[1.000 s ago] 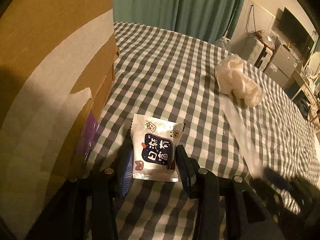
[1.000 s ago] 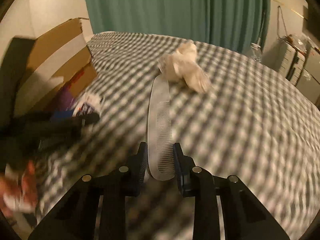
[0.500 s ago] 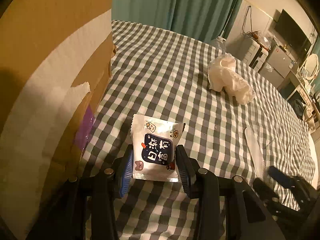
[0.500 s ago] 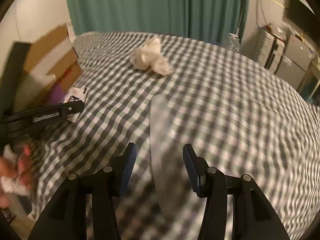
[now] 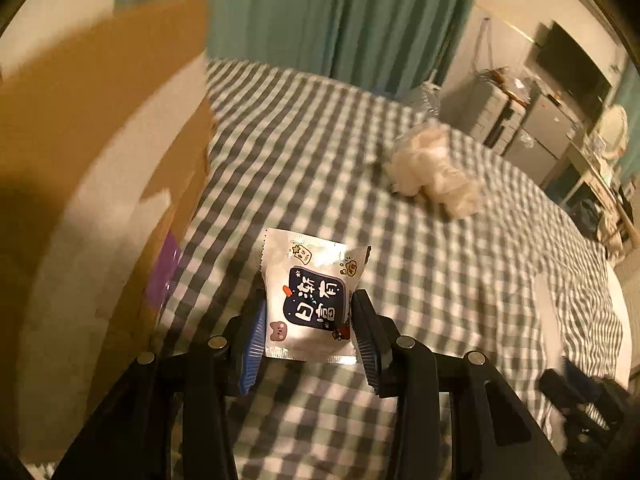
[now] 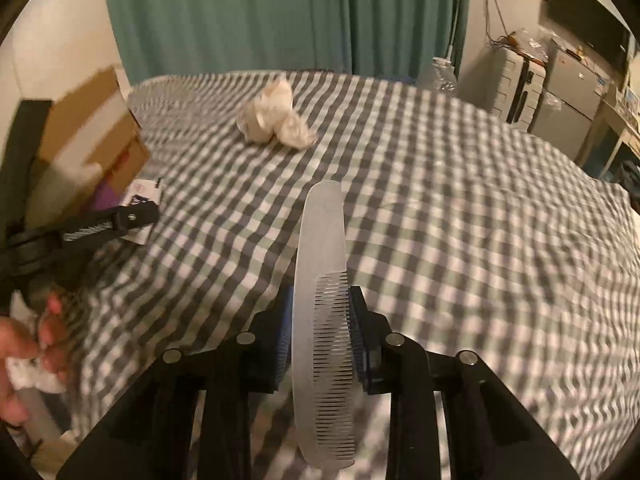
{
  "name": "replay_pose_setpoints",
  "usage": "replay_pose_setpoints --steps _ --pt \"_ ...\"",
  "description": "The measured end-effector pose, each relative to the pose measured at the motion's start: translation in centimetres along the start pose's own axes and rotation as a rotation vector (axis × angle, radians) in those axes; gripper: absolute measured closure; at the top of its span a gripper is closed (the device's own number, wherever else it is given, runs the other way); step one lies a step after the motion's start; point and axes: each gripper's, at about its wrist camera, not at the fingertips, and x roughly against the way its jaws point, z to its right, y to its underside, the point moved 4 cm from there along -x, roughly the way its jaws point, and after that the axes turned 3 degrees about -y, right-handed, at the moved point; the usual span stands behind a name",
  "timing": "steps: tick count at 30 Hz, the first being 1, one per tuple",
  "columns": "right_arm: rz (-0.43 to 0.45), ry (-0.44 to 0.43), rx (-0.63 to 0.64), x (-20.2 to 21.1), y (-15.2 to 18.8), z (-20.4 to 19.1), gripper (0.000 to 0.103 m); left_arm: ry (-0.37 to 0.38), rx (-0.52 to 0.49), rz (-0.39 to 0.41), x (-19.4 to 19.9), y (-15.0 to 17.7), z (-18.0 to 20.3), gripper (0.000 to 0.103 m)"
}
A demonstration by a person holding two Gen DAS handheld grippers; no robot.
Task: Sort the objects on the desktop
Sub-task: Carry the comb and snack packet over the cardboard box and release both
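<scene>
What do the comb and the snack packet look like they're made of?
Comb: probably translucent, frosted plastic, since the checks show faintly through it. Snack packet: looks like glossy printed plastic film, with crimped, shiny silvery seams at its ends.

Dim, warm, yellowish light in both views. Fisheye distortion bends the edges; corners are black. Motion blur smears the box [image 5: 100,168] and the checked bedcover [image 6: 460,220].

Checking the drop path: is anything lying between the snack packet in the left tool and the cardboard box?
Nothing visible does. The snack packet sits clamped in the left tool, and only bare checkered cloth separates it from the cardboard box to its left.
</scene>
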Motion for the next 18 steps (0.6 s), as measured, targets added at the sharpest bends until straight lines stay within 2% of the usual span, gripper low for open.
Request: replay_pose_setpoints --steps 5,10,14,18 --pt "0.055 0.031 0.028 5.4 -0.4 -0.3 0.077 0.005 -0.054 0.045 3.3 0.1 2.7 0.061" --pt "0.105 0.054 0.037 11.1 0.2 -0.1 0.077 0.047 -0.083 0.108 9.0 0.1 5.0 0.061" --pt "0.151 0.070 0.041 15.8 0.9 -0.6 0.077 0.063 -0.097 0.144 13.4 -0.4 5.0 0.061" --pt "0.197 0.084 0.071 19.6 1.0 -1.8 0.077 0.067 -0.085 0.173 17.0 -1.7 3.3 0.061"
